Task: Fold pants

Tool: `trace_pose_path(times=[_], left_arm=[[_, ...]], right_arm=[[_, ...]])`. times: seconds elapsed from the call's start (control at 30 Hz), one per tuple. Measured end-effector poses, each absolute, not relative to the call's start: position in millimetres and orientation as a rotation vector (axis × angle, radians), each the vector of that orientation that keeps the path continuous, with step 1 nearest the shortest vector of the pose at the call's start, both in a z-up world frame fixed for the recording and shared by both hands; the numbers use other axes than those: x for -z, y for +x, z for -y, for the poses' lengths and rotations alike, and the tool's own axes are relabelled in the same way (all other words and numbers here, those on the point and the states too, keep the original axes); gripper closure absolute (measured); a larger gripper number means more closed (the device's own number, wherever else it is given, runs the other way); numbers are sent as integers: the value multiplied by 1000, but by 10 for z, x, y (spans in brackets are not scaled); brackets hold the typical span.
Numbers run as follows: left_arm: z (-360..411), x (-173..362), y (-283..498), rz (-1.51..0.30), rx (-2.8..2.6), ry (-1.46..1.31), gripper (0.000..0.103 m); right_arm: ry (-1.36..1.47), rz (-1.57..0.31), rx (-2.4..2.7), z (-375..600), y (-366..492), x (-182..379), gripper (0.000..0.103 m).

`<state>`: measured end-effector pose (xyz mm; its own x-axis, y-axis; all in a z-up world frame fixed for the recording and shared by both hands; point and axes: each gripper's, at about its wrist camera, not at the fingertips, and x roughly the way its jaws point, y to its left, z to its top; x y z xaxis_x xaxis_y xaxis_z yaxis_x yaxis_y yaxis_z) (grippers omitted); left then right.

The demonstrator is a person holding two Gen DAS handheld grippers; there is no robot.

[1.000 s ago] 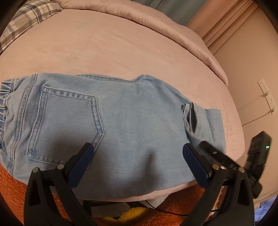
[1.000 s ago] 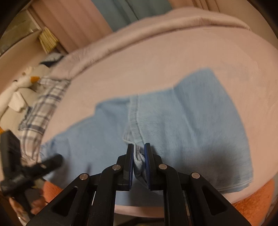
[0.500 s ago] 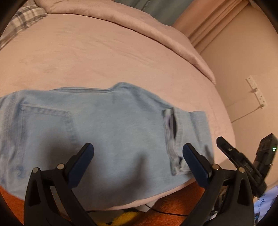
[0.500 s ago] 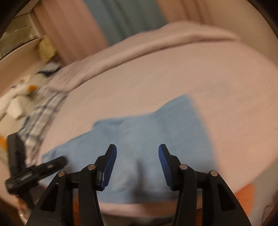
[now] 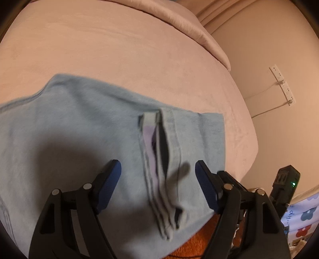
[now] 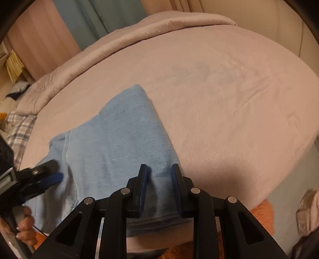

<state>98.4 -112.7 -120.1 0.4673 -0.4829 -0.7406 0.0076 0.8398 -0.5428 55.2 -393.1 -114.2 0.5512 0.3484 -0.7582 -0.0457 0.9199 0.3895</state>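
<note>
Denim, light blue: the jeans [image 5: 83, 143] lie folded flat on a pink bed cover [image 5: 119, 55], near the bed's front edge. Left wrist view: the stacked leg hems [image 5: 159, 159] lie across the top layer in a ridge, their ends hanging over an orange blanket [image 5: 201, 237] at the bed's front edge. The left hand-held gripper [image 5: 158, 179] hovers over that ridge, its blue pads [image 5: 109, 185] standing wide on either side and closing, not pressing cloth. The picture is slightly blurred here. At lower right a second black tool with a green light [image 5: 285, 185] shows, and a power strip [image 5: 282, 85] hangs on the wall beyond.

Right wrist view: the jeans [image 6: 119, 143] run from the left towards the centre, their folded right edge slanting down to the front. The right hand-held gripper [image 6: 159, 187] is over the near right corner of the denim, jaws a narrow gap apart and closing; cloth lies below the gap, but a pinch cannot be made out. At far left the left hand-held gripper [image 6: 43, 175] reaches over the denim, held by a person's hand [image 6: 24, 225]. A plaid pillow [image 6: 18, 131] lies at the left, with a teal curtain [image 6: 95, 16] behind the bed.
</note>
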Motion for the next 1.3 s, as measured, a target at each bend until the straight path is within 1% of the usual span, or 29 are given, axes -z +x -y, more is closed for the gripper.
trace_pose_path(times=[0.1, 0.17, 0.2, 0.23, 0.3, 0.37, 0.43, 0.47, 0.53, 0.73, 0.87, 1.03, 1.17, 1.3], left_arm=[[1195, 1255, 1071, -1071, 386, -575, 27], [1225, 1276, 1092, -1076, 381, -581, 30], [1246, 1268, 1107, -1074, 383, -570, 37], [1276, 1277, 1106, -1080, 402, -572, 47], [1302, 1318, 1094, -1086, 418, -621, 48], [1309, 1322, 1067, -1081, 402, -615, 57], [1313, 1352, 1047, -1095, 387, -620, 87], [1336, 1375, 1051, -1105, 389, -641, 87], [1303, 1351, 1007, -1094, 371, -664, 94], [1168, 887, 704, -994, 342, -576, 94], [931, 759, 541, -954, 224, -498, 94], [761, 1005, 550, -1028, 165, -514, 92], [805, 1169, 601, -1055, 113, -454, 89], [789, 1222, 648, -1060, 107, -449, 86]], right_arm=[[372, -963, -252, 3971, 587, 1143, 76], [385, -957, -261, 3976, 575, 1145, 76], [389, -955, -264, 3976, 580, 1155, 76], [394, -952, -266, 3962, 577, 1164, 76], [411, -943, -266, 3965, 565, 1172, 76], [411, -934, -267, 3961, 554, 1172, 76], [408, -928, -265, 3964, 546, 1168, 76], [408, -928, -263, 3963, 548, 1163, 76], [413, -930, -265, 3990, 536, 1151, 76], [442, -924, -303, 4039, 531, 989, 74], [395, -879, -312, 3982, 575, 835, 73], [355, -866, -368, 3726, 768, 750, 73], [316, -884, -424, 3435, 955, 763, 73], [263, -953, -413, 3216, 1164, 900, 73]])
